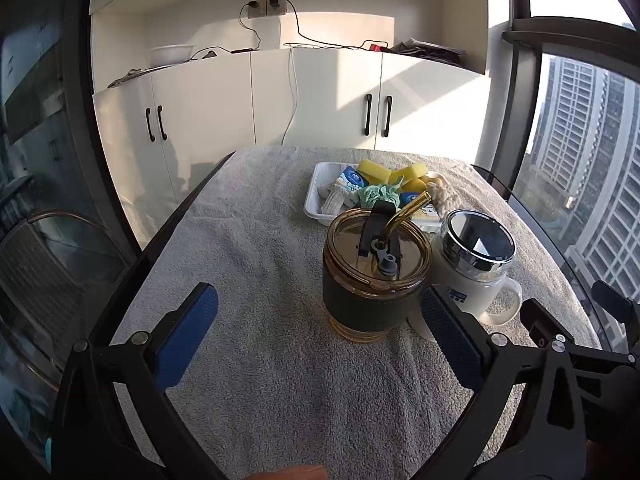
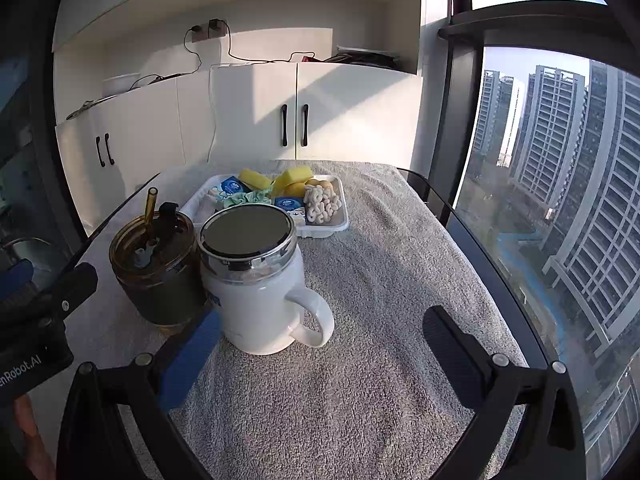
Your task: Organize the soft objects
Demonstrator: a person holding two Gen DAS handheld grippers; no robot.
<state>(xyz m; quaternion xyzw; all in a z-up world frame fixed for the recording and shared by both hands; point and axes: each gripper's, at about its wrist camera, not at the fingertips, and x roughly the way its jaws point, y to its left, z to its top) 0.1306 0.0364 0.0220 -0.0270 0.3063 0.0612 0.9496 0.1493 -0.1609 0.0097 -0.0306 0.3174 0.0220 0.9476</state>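
- Seemingly finished, from the left wrist view: the sponges [image 1: 374, 169], tissue packs and rope toy lie gathered in the white tray [image 1: 314, 196] toward the worktop's far edge. The left gripper [image 1: 318, 312] hangs with fingers apart, holding nothing, its right pad beside the amber tumbler [image 1: 374, 280].
- From the right wrist view: the right gripper [image 2: 322, 334] is likewise spread and empty, framing the white mug [image 2: 260, 292], which stands touching the tumbler, nearer than the tray, probably keeping hard items apart from soft.
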